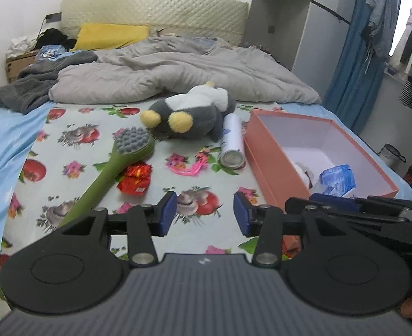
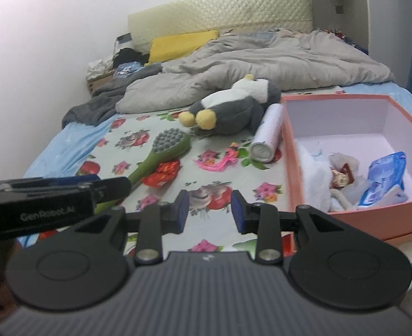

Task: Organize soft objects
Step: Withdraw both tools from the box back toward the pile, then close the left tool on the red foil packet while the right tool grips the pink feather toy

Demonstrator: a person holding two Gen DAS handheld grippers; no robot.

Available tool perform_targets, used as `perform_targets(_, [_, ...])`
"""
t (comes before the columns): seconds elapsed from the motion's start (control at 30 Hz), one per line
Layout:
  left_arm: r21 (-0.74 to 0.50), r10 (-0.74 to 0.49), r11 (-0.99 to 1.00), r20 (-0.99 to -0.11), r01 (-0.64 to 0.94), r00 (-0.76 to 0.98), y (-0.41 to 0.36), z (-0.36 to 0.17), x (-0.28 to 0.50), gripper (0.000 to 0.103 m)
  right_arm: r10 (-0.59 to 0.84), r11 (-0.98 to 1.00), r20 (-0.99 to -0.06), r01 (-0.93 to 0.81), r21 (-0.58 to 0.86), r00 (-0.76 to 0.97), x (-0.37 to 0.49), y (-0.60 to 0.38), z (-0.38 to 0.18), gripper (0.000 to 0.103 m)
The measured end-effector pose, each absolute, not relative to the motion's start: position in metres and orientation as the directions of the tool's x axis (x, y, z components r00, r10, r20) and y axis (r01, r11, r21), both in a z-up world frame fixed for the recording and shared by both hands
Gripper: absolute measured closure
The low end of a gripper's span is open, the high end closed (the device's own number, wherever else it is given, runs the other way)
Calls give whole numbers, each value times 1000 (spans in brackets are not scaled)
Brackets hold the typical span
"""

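A bed [image 1: 66, 145] carried a pink box [image 1: 264, 151]. A grey plush penguin [image 1: 189, 114] lay just left of it, well beyond both tools. The left tool [image 1: 204, 212] and right tool [image 2: 210, 210] stood apart-jawed, holding nothing.

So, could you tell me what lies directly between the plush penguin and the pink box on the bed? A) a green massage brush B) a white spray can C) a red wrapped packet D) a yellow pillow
B: the white spray can lies on its side between the plush penguin and the pink box wall.
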State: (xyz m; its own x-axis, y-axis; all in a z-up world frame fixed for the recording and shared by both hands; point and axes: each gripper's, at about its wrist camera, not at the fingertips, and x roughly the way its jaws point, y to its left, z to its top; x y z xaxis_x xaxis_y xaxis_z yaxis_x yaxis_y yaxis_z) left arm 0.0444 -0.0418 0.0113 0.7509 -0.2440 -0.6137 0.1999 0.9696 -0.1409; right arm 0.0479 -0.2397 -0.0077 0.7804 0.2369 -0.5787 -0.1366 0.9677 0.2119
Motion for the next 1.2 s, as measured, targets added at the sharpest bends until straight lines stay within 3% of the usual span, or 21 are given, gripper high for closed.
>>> perform_targets(0.3, [-138, -201, 980, -639, 147, 742, -22, -11, 32, 51, 267, 962, -588, -178, 207, 764, 40, -217, -25, 67])
perform_targets(0.43, [-136, -187, 982, -643, 130, 742, -19, -21, 41, 43, 260, 964, -597, -165, 209, 759, 43, -216, -36, 67])
perform_targets(1.2, [-67, -89, 996, -671, 59, 736, -21, -114, 194, 38, 212, 972, -662, -88, 216, 719, 165, -216, -112, 67])
